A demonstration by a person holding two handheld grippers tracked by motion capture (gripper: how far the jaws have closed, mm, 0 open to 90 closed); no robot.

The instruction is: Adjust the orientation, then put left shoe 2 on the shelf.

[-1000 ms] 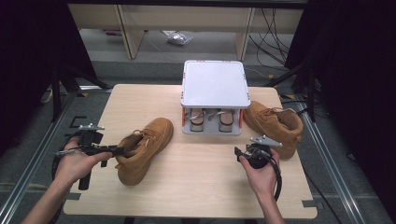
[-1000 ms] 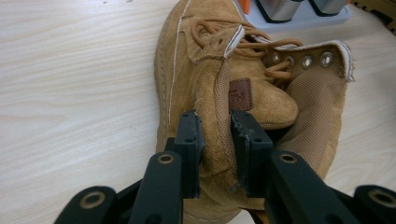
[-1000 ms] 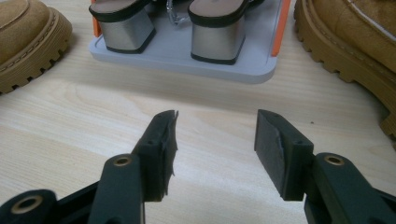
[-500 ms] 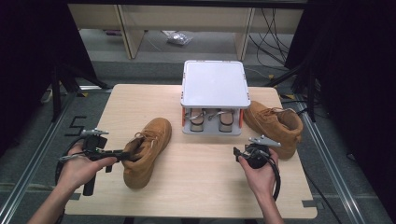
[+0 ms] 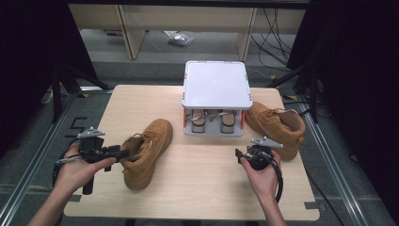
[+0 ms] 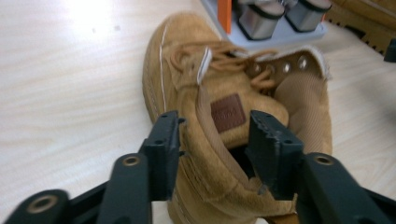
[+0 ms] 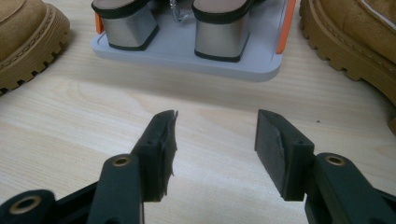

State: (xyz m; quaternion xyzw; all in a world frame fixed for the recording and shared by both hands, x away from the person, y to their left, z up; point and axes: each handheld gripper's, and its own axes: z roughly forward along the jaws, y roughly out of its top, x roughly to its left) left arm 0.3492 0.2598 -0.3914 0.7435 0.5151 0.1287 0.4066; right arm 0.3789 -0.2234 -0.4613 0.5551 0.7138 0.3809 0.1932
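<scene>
Near the worktop's left edge, my left gripper (image 6: 212,140) has just been opening, jaws astride the tan suede boot's (image 5: 145,151) collar to release it, while my right gripper (image 7: 215,149) waits agape, empty.

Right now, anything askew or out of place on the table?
The left boot sits diagonal, with the open left gripper straddling its collar. The right boot lies angled beside the rack. Nothing spilled or damaged.
</scene>
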